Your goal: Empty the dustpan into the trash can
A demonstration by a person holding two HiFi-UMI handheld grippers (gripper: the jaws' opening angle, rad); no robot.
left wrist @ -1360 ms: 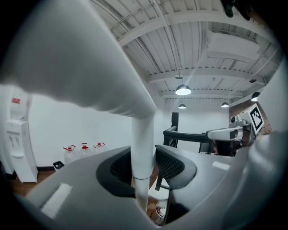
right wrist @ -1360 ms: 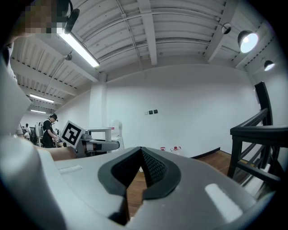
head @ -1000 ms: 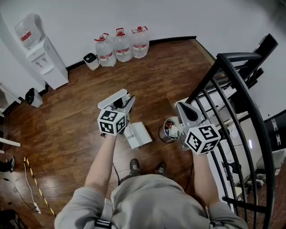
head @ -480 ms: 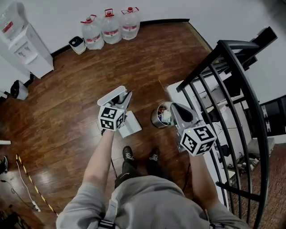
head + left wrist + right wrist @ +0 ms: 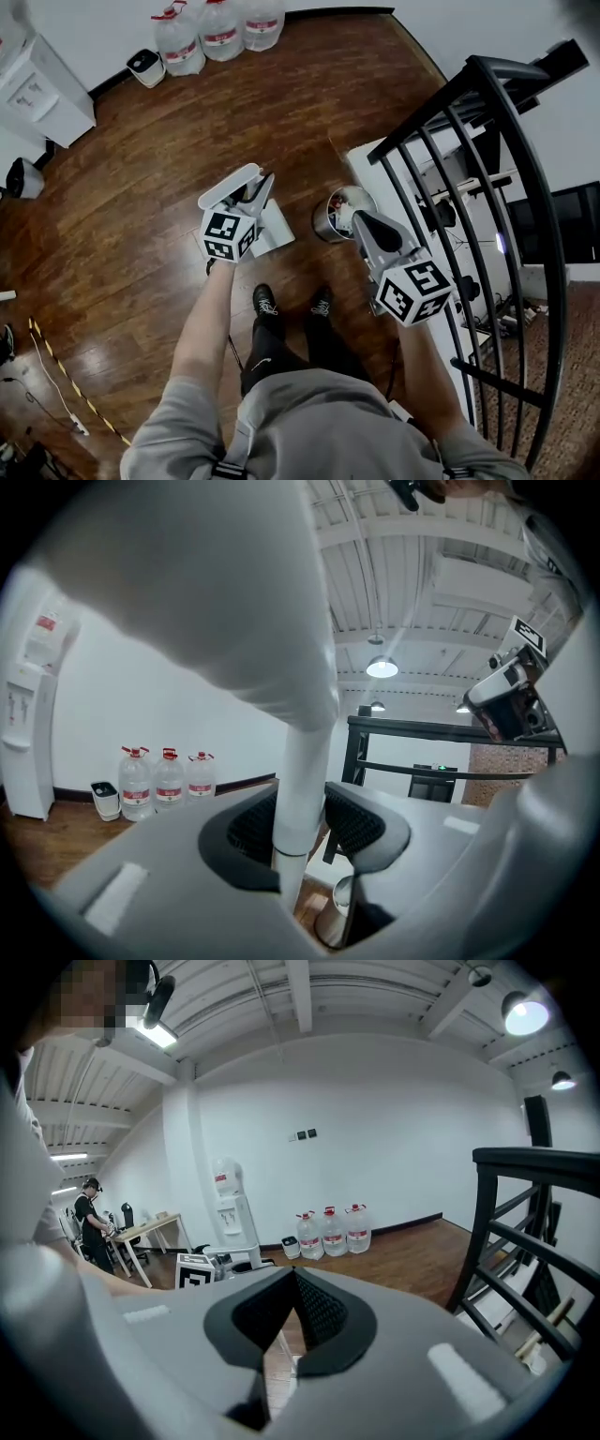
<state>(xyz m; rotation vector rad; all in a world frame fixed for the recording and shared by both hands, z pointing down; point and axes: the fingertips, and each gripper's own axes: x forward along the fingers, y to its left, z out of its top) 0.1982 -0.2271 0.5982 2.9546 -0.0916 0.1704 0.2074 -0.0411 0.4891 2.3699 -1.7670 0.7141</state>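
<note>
The left gripper had its fingers clamped on the white upright handle of the dustpan. The pan sat low over the wood floor at frame centre, just left of the round metal trash can and apart from it; whether it touched the floor was unclear. The right gripper had its fingers together, nothing between them, above the can's right side.

Judged step: bringing the pan to the can. Done well, that meant a firm handle grip, the pan lip raised over the rim, then a slow tip toward the can's middle so nothing spilled. The right gripper should have stayed clear or steadied the can.

Writing: the water jugs carried red labels, too small to read. The gripper cubes showed only square markers.
</note>
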